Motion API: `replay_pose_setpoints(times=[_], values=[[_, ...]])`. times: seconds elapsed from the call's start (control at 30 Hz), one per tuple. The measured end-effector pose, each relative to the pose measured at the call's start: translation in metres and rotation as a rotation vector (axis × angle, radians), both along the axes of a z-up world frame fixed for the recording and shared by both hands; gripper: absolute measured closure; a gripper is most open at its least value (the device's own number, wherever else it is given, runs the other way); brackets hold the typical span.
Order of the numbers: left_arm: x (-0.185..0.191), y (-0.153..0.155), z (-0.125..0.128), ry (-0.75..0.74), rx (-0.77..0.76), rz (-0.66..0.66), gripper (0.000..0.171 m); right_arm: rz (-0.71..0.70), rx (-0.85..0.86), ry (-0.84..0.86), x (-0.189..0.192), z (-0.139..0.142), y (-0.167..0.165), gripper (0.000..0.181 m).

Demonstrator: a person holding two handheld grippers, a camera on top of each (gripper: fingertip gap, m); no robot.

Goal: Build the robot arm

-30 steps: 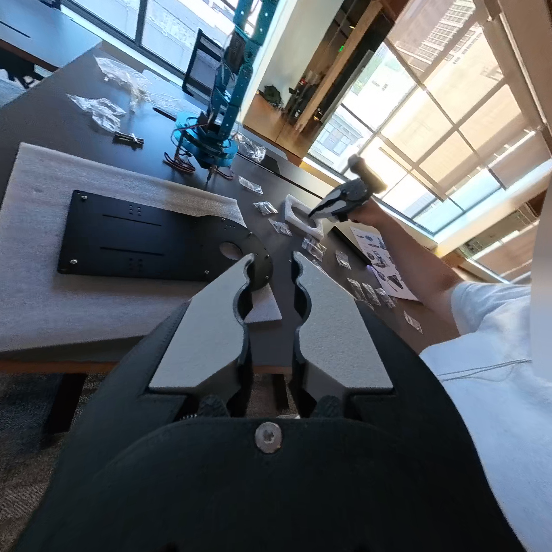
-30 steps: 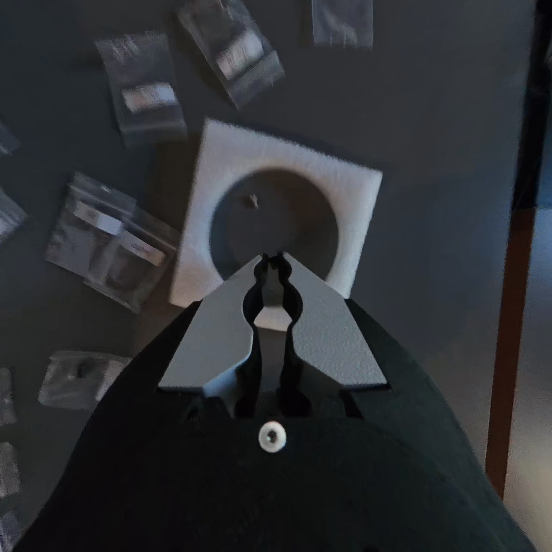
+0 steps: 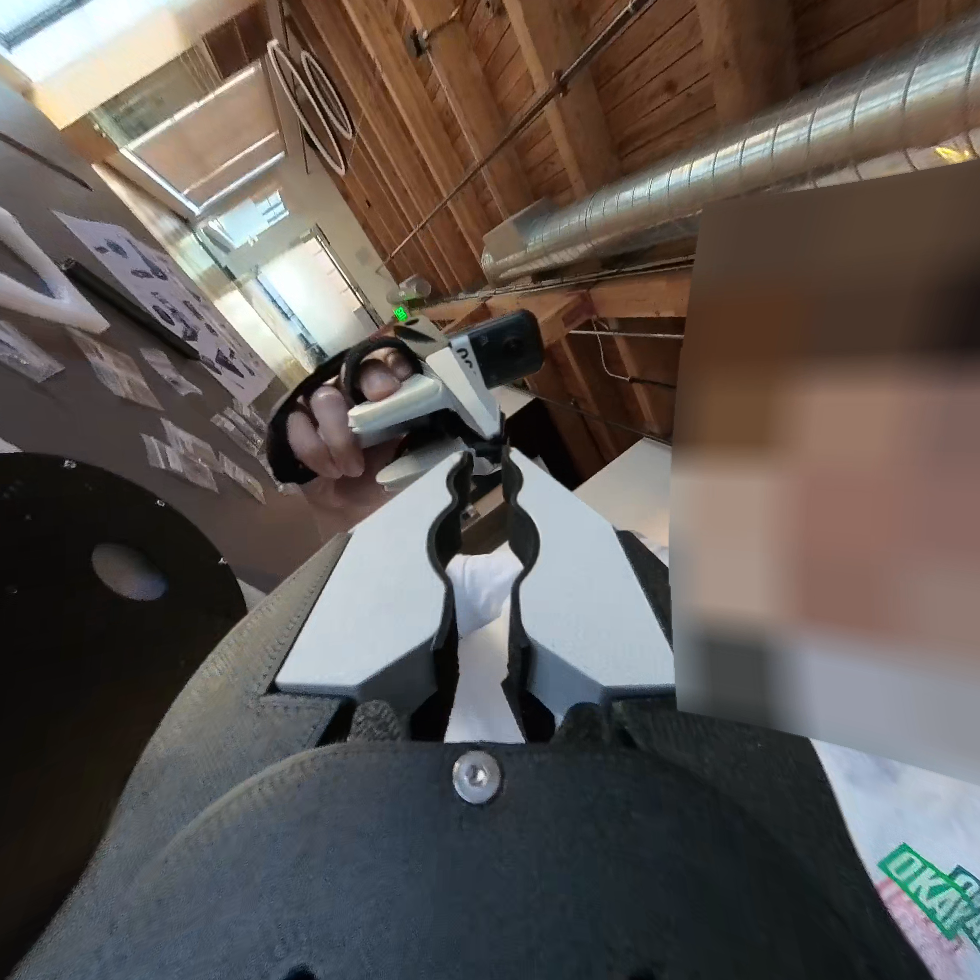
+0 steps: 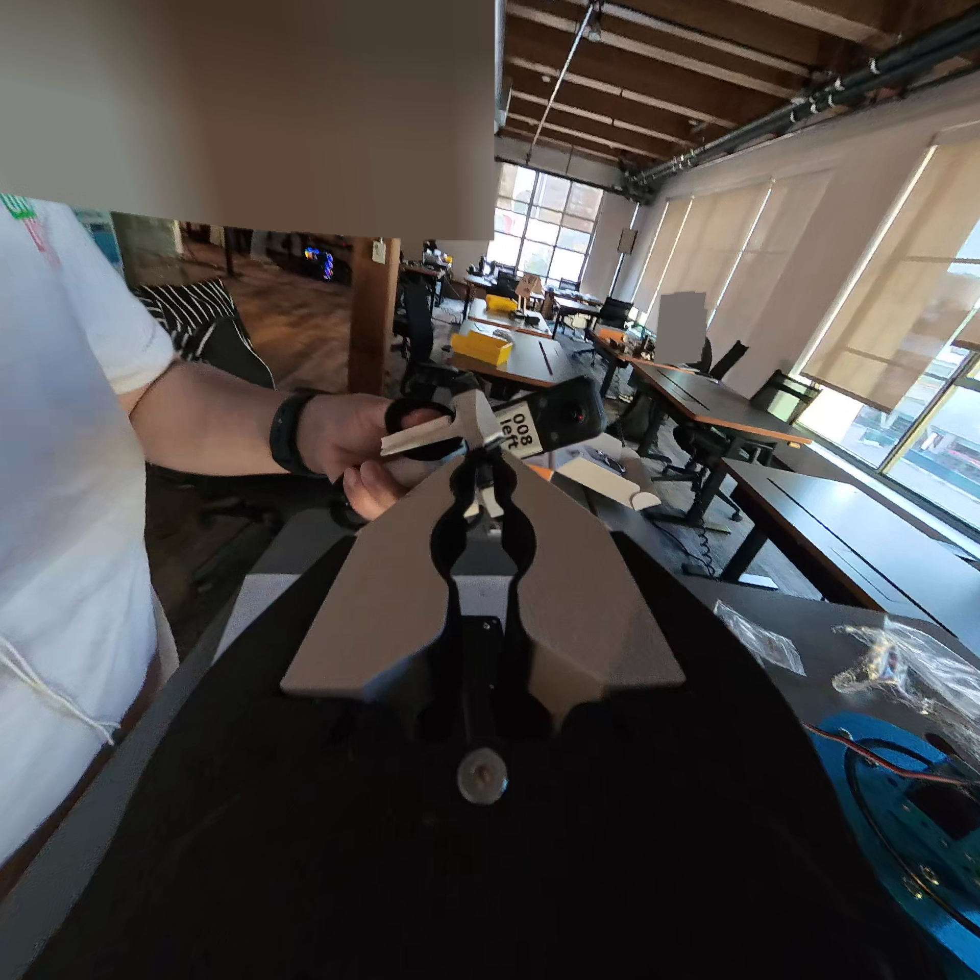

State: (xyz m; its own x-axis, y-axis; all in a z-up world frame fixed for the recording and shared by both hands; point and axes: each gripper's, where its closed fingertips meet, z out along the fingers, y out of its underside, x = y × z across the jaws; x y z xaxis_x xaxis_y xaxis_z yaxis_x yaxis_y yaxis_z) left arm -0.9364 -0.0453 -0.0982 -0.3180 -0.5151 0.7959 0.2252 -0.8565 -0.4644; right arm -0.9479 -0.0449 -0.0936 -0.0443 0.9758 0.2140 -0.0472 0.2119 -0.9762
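Midair, the grey-fingered left gripper (image 3: 485, 461) and grey-fingered right gripper (image 4: 483, 466) meet tip to tip above the dark table (image 3: 53, 403), both claws drawn narrow. I cannot tell whether either pinches something tiny. A round-ended black metal plate (image 3: 79, 530) lies near below, so a nudge between the tips could likely drop any small part among the clear plastic bags (image 3: 180, 451).
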Motion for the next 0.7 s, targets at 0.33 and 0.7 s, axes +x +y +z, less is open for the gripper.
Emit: replay_pose_setpoints(times=[0.33,0.7], values=[[-0.002,0.010,-0.020,0.052,0.019,-0.015,0.166,-0.005,-0.031,-0.065,-0.001,-0.021,0.011,0.176],[0.002,0.056,-0.136,0.637,-0.003,-0.202,0.166,-0.341,-0.312,-0.286,0.085,-0.099,0.065,0.158]])
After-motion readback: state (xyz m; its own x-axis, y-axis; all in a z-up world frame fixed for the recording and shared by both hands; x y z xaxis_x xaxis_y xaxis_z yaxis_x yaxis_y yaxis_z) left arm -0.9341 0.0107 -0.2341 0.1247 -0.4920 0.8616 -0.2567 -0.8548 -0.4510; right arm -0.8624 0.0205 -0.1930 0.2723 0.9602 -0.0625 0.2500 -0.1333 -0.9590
